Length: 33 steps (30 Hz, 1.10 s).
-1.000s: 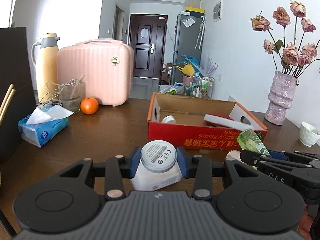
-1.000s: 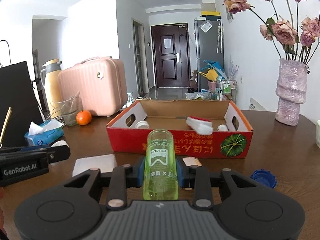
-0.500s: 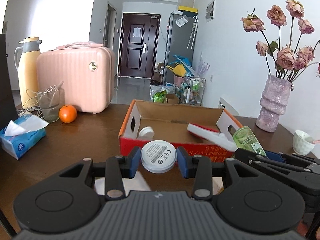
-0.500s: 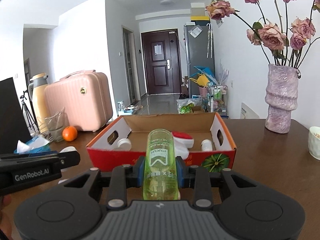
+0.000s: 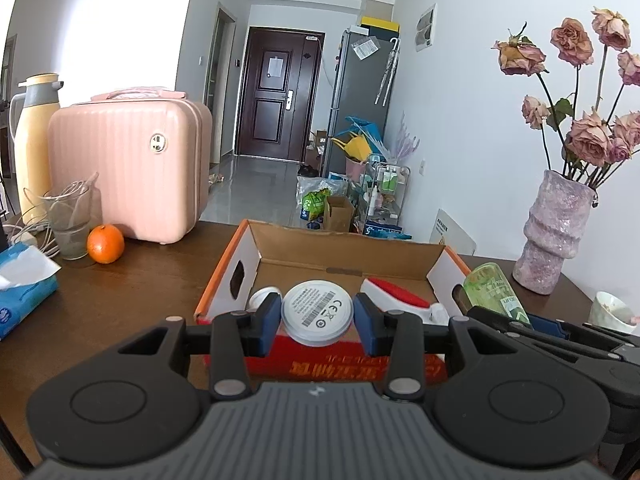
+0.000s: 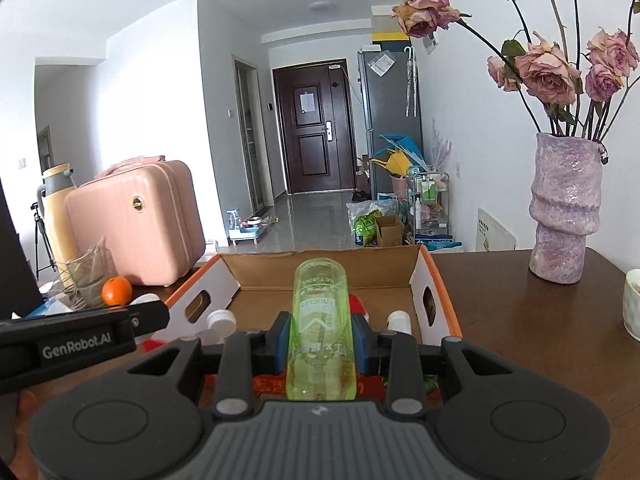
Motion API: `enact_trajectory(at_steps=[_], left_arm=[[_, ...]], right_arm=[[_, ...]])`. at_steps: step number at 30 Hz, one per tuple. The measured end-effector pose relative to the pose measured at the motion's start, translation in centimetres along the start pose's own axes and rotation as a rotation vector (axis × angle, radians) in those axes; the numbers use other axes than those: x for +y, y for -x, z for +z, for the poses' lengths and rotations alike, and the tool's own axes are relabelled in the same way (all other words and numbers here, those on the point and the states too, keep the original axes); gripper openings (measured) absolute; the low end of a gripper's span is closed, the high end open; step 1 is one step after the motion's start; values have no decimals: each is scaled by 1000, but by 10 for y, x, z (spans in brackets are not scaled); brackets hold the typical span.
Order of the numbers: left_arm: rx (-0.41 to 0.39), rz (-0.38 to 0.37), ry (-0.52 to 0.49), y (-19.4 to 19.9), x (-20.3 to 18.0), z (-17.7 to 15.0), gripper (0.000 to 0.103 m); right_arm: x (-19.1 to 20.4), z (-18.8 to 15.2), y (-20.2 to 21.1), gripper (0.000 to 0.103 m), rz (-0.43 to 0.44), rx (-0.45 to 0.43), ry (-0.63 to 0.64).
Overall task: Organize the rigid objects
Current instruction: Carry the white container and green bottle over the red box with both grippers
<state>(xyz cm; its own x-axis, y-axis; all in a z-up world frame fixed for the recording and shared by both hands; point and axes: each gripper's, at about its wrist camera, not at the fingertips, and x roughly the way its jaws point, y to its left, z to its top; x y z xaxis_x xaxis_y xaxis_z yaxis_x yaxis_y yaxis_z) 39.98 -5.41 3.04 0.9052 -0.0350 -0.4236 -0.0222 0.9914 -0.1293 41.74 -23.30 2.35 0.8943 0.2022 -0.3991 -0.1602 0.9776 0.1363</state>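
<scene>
Left wrist, white puck (image 5: 317, 313) gripped, above box rim (image 5: 336, 354)

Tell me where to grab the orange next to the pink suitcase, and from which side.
Grip the orange across its middle, coming from above or from the front. It is round, so any width works, but the glass stands close on its left and the suitcase close behind, leaving the front and top free.

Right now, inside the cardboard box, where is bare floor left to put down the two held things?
The cardboard box floor is bare along the back wall and in the middle. The front is crowded: small white jars at left, a red-and-white item and another white bottle at right.
</scene>
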Motion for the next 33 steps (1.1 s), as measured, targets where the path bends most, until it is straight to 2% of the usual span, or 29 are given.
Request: enact_trajectory(at_steps=[11, 26, 33], left_arm=[[7, 12, 16, -41, -6, 15, 40], [37, 51, 14, -96, -5, 30, 40], [60, 67, 13, -117, -3, 34, 40]], right_arm=[[-15, 19, -42, 30, -33, 3, -9], [-34, 33, -110, 30, -65, 74, -41], [-36, 34, -127, 30, -77, 94, -38]])
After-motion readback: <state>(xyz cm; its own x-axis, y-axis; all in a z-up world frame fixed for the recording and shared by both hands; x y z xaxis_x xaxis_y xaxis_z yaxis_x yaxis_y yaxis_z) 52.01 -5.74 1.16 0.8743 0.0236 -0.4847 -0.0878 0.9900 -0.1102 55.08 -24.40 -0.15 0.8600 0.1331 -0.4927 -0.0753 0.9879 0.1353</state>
